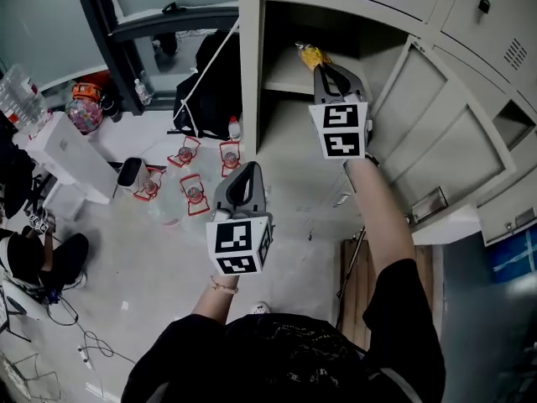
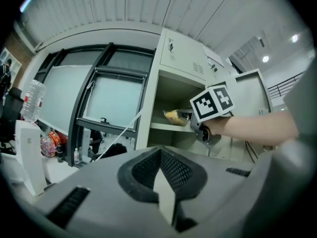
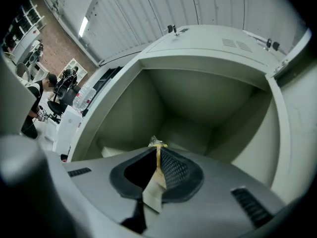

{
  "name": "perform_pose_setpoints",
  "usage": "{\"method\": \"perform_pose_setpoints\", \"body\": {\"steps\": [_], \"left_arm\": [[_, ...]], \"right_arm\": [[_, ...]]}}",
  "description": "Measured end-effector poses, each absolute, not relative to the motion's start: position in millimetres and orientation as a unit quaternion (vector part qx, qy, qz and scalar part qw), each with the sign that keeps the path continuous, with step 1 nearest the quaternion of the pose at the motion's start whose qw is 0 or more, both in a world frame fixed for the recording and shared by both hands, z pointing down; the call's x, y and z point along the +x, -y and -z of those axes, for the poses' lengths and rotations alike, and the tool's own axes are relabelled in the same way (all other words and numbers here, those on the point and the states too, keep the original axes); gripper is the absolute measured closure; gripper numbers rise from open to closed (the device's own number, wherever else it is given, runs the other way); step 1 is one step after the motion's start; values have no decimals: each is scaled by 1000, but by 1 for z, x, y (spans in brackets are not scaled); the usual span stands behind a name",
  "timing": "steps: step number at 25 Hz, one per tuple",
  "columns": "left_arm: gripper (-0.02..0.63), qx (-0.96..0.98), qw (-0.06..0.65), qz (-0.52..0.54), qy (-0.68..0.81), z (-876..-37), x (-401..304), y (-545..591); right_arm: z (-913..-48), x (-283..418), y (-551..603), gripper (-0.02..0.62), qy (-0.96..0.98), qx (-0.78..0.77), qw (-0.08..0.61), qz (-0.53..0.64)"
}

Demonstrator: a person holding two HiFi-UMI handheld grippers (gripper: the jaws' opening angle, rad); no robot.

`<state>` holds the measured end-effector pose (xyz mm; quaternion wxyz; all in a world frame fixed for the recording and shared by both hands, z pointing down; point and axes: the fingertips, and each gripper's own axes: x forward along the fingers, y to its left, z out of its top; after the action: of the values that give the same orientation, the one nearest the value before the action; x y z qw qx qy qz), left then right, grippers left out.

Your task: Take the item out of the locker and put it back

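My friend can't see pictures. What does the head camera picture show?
The right gripper holds a yellow packet at the front of an open grey locker. The left gripper hangs lower, shut and empty, above a cluttered floor.

The yellow crinkly plastic packet (image 1: 311, 55), pinched in the right hand-held gripper (image 1: 320, 67), is over the shelf inside the grey metal locker (image 1: 249, 74), with the left hand-held gripper (image 1: 247, 168) outside before the locker, the locker's door (image 1: 428, 133) swung right and a black bag (image 1: 210, 91) at the locker's left.

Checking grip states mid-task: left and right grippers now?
Left gripper: closed, empty.
Right gripper: closed on yellow packet.
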<state>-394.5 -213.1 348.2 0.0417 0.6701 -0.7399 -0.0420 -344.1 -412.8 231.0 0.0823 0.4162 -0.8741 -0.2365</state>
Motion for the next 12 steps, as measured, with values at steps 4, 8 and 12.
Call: {"method": "perform_pose_setpoints", "body": {"steps": [4,8,12], "left_arm": [[600,669,41,45,741,-347,-400,216],[600,665,42,51,744,-348,-402,214],[600,661,49,47,747,-354,-406,214]], "right_arm": [[-235,-356,427,574,874,412,102,237],[-245,-360,435,574,874,409,133,227],[-253,-368,438,572,875,398,161,224]]}}
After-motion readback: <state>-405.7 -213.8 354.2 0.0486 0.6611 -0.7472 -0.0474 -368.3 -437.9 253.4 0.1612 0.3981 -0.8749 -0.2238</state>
